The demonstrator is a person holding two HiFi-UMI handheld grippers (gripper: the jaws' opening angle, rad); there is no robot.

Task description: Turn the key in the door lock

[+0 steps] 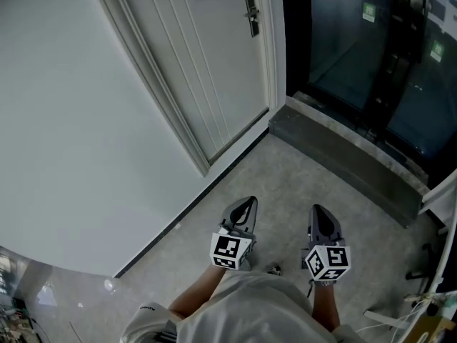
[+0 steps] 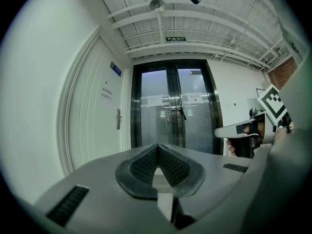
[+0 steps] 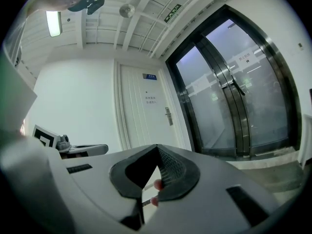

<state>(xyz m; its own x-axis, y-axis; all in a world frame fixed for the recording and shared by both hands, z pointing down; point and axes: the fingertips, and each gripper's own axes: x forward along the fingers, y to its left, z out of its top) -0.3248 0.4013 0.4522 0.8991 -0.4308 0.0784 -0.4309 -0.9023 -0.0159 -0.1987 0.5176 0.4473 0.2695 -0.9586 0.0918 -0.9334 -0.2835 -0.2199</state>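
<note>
So, status: both grippers are held level and low in front of the person, over the grey floor (image 1: 285, 170), side by side and well apart from the target. The lock (image 1: 251, 14) sits on the white door (image 1: 200, 63), on its edge next to the dark glass doors (image 1: 371, 56), at handle height and far ahead of both tools. No key is resolvable on it from here, too small to tell. The left gripper (image 1: 248, 204) has its pads meeting at the tips, with nothing between them. The right gripper (image 1: 319, 211) is closed tight as well; its own view shows a small pink-tipped piece (image 3: 156, 185) low in the gap behind the pads, and I can't tell what it is or whether it's actually pinched. The task looks not yet started, approach phase only. Handling guess: a door key is light, thin, stiff metal, smooth and a bit slippery, and the cylinder will push back on rotation. Take it by the flat head, pads square on the two broad faces, as close to the lock face as clearance allows, so the torque goes through without the head rolling out of the grip. Keep the twist on the key's axis; side load risks bending the blade or popping it loose.
</note>
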